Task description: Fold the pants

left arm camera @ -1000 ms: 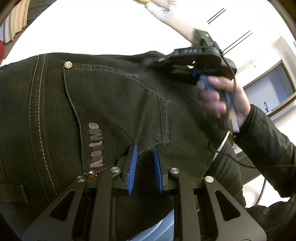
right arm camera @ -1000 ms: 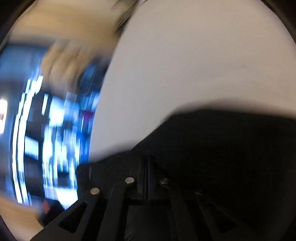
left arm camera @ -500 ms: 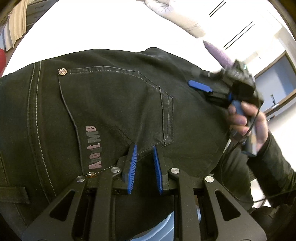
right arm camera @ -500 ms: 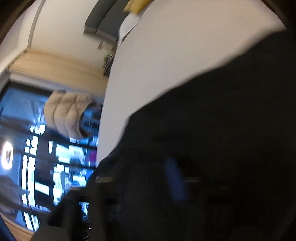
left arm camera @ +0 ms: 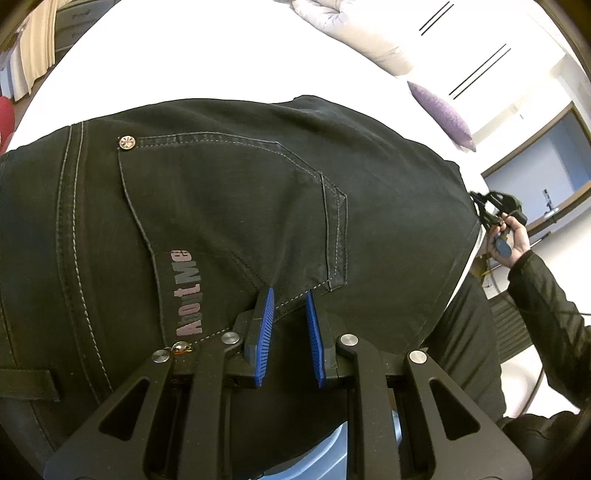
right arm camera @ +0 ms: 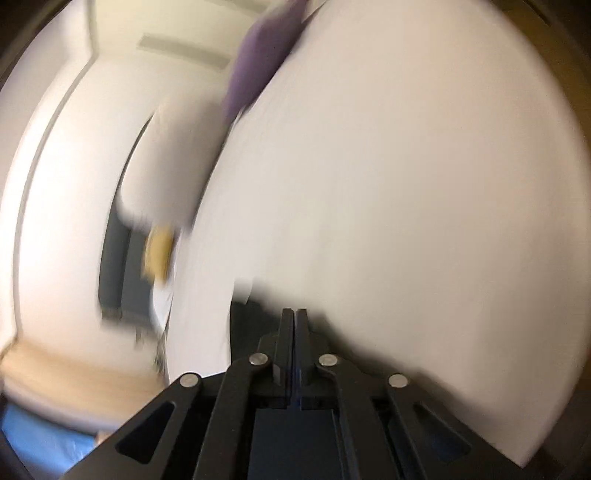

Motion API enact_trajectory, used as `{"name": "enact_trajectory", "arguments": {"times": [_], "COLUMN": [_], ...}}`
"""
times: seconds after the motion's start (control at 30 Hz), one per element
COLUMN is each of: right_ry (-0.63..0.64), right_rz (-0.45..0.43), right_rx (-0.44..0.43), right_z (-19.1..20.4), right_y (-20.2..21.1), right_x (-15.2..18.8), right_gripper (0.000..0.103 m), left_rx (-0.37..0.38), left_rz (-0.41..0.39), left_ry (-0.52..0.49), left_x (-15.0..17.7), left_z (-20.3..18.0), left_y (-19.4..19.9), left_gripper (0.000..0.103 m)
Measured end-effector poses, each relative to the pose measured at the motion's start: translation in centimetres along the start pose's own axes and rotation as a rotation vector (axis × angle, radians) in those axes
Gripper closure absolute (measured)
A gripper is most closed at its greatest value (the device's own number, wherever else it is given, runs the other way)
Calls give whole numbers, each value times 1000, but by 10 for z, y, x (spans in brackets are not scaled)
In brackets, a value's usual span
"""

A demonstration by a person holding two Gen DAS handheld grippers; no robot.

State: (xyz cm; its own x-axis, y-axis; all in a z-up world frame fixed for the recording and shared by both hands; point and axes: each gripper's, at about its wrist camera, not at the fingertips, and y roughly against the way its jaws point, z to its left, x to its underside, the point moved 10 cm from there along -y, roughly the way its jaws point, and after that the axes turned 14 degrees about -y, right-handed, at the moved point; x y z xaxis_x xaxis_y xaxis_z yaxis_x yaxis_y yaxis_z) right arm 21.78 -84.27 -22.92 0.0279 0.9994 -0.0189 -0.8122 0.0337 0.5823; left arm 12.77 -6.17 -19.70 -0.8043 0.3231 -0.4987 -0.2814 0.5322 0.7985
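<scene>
Black jeans [left arm camera: 229,221] lie folded on the white bed [left arm camera: 184,55], back pocket up with a pink "AbotMe" print. My left gripper [left arm camera: 289,295] is open, its blue pads [left arm camera: 264,325] just above the pocket's lower seam, holding nothing. My right gripper [right arm camera: 294,314] is shut and empty in its own blurred view, with only a dark scrap of the jeans [right arm camera: 243,310] beside its fingers. In the left wrist view the right gripper [left arm camera: 496,218] is a small shape in a hand off the jeans' right edge.
A white duvet [left arm camera: 354,33] and a purple pillow [left arm camera: 443,114] lie at the bed's far end. The person's dark sleeve [left arm camera: 546,306] is at the right. A wooden-framed opening [left arm camera: 546,162] is beyond the bed. Beige curtains [left arm camera: 33,48] hang at the far left.
The right gripper let go of the jeans' far right edge, pulled away to the right off the jeans and swung round over the bed. The left gripper stayed in place, open.
</scene>
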Motion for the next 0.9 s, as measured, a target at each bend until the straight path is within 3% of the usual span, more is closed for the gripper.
{"name": "enact_trajectory", "arguments": {"times": [0.03, 0.07, 0.13, 0.2, 0.27, 0.33, 0.4, 0.47, 0.5, 0.53, 0.57, 0.6, 0.63, 0.7, 0.77, 0.87, 0.9], "right_ry": [-20, -16, 77, 219, 298, 351, 343, 304, 280, 294, 332, 350, 319, 300, 259, 220, 208], "right_rz": [-39, -44, -27, 102, 274, 474, 624, 730, 777, 785, 764, 752, 762, 710, 628, 496, 454], "right_rx": [9, -37, -116, -232, -278, -278, -242, -160, -124, -88, -49, -27, -45, -36, -52, -44, -41], "right_z": [0, 12, 46, 90, 109, 108, 89, 67, 54, 44, 39, 38, 38, 36, 25, 22, 22], "right_y": [10, 21, 37, 43, 33, 14, -4, -32, -44, -52, -57, -66, -68, -65, -52, -49, -48], "right_x": [-13, -16, 2, 60, 133, 217, 271, 349, 367, 377, 380, 384, 380, 357, 318, 260, 240], "right_gripper": [56, 49, 46, 46, 46, 55, 60, 62, 70, 93, 102, 103, 103, 103, 103, 103, 103], "left_rx": [6, 10, 11, -15, -42, -20, 46, 109, 130, 154, 170, 151, 86, 81, 110, 27, 37], "left_rz": [-3, -7, -10, -2, -1, -44, -94, -120, -129, -128, -104, -82, -42, -25, -68, -86, -101], "left_ry": [7, 19, 39, 51, 0, -36, -42, -62, -87, -114, -128, -130, -129, -72, 3, 14, 34], "left_x": [1, 0, -2, -3, -14, -29, -55, -77, -86, -95, -102, -103, -101, -95, -90, -76, -72], "left_z": [2, 4, 6, 4, -12, -30, -49, -65, -72, -79, -81, -76, -61, -39, -15, 26, 39], "left_y": [1, 1, 3, 11, 21, 33, 31, 17, 7, -7, -29, -41, -59, -68, -54, -27, -20], "left_gripper": [85, 85, 85, 85, 85, 85, 85, 85, 85, 85, 85, 85, 85, 85, 85, 85, 85]}}
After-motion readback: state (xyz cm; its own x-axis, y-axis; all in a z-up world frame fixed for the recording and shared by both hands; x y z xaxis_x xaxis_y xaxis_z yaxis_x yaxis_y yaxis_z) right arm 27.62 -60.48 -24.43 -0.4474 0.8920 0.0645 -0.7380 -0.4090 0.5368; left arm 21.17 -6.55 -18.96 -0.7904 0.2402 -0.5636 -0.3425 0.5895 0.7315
